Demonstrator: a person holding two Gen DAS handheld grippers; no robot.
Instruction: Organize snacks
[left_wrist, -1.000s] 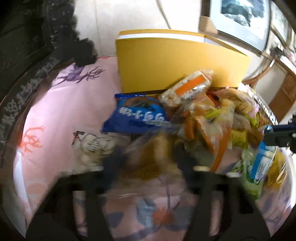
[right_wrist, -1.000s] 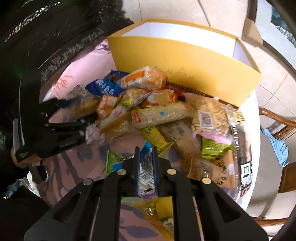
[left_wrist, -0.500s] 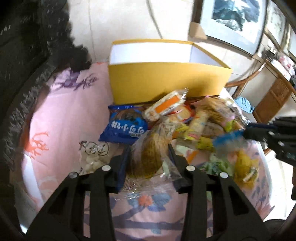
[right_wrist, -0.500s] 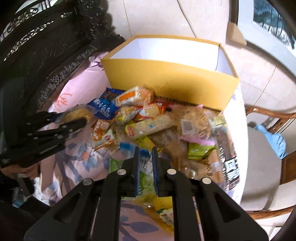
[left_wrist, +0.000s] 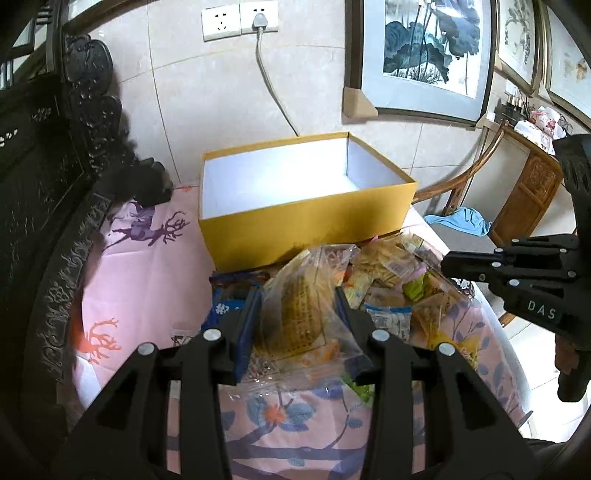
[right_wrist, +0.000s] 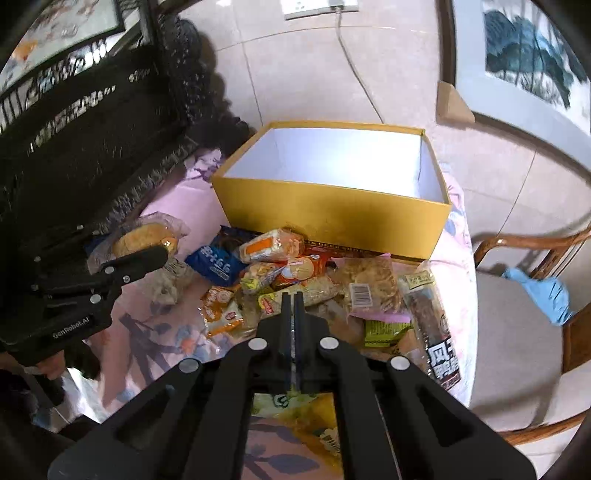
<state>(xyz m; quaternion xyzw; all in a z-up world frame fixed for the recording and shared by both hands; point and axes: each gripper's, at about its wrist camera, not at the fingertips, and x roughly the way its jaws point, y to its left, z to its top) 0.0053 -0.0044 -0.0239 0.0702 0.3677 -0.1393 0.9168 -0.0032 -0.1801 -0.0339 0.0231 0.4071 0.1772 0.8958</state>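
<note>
Clear plastic wraps the brown cake (left_wrist: 299, 314), pinched between the left gripper's (left_wrist: 297, 306) fingers, held above the pink cloth (left_wrist: 147, 273) near the yellow box (left_wrist: 306, 221). Right of it the snack pile (right_wrist: 314, 280) lies against the box's near wall. Farther right, the right gripper (right_wrist: 293, 299) has its fingers pressed together, with a packet's (right_wrist: 295, 402) edge seemingly caught between them, hanging beneath.

My left gripper (left_wrist: 297, 314) was matte black, with blue-edged fingers and round silver screw heads, and white "GenRobot.AI" lettering. My right gripper (right_wrist: 293, 301) matched it, marked "DAS" in white.
</note>
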